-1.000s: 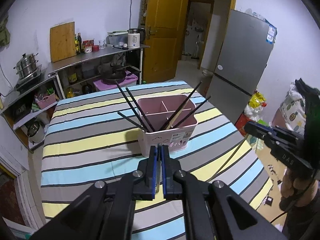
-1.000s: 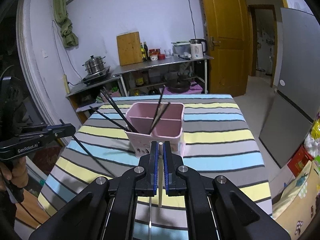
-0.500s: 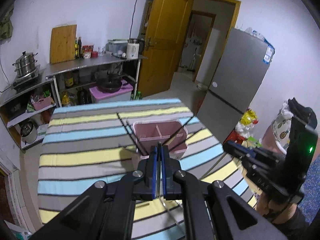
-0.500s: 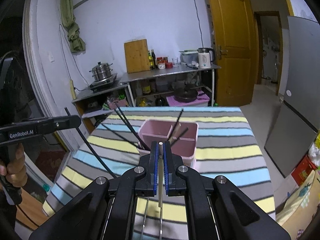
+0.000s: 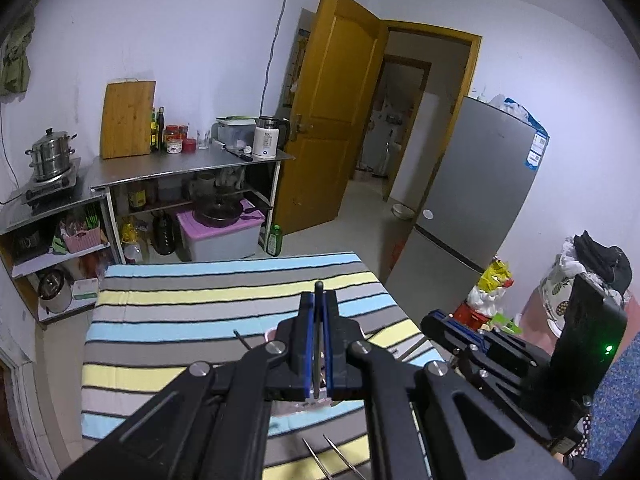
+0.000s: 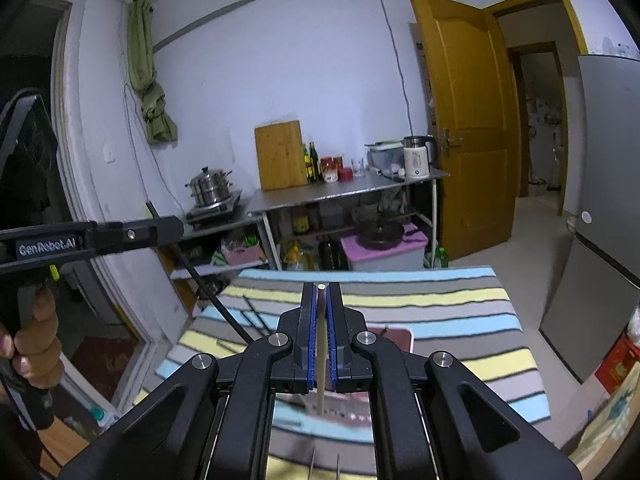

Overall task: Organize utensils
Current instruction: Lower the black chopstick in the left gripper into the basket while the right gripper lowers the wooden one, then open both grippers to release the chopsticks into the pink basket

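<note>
The left hand-held gripper is clamped on a dark chopstick standing between its pads. The right hand-held gripper pinches a pale chopstick. Both are above the striped worktop. The pink utensil holder sits on that worktop, largely hidden behind the grippers, with dark chopsticks leaning out of it.

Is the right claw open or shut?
Shut: the right claw has its blue pads pressed on a pale chopstick standing between them.
</note>
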Demonstrator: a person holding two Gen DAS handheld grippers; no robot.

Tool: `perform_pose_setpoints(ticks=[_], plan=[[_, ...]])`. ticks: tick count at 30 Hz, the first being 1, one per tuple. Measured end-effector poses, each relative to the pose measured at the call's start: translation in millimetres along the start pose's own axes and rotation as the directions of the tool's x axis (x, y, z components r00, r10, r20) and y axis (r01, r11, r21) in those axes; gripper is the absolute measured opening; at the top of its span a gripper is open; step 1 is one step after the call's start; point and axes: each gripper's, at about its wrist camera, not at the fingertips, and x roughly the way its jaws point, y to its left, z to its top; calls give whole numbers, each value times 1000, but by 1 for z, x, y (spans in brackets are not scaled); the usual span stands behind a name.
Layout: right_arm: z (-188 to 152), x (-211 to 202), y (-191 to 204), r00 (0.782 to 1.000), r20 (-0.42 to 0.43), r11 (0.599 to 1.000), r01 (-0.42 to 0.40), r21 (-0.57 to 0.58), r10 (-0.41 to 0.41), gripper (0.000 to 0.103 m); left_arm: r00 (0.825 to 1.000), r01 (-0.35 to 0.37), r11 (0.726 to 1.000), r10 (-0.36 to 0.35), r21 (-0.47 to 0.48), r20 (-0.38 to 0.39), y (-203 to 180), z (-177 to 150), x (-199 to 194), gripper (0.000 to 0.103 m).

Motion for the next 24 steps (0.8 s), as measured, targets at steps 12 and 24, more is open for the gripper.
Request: perform_pose_setpoints(ticks=[12, 24], plan=[[-5, 42, -10, 1000, -15, 1000, 20, 11, -20, 4, 999, -3, 1000, 2, -21, -37, 14, -10, 42, 4], [-45, 79, -15, 994, -106, 999, 35, 29, -31, 4, 991, -15, 999, 8, -49, -132, 25, -49, 85, 5]])
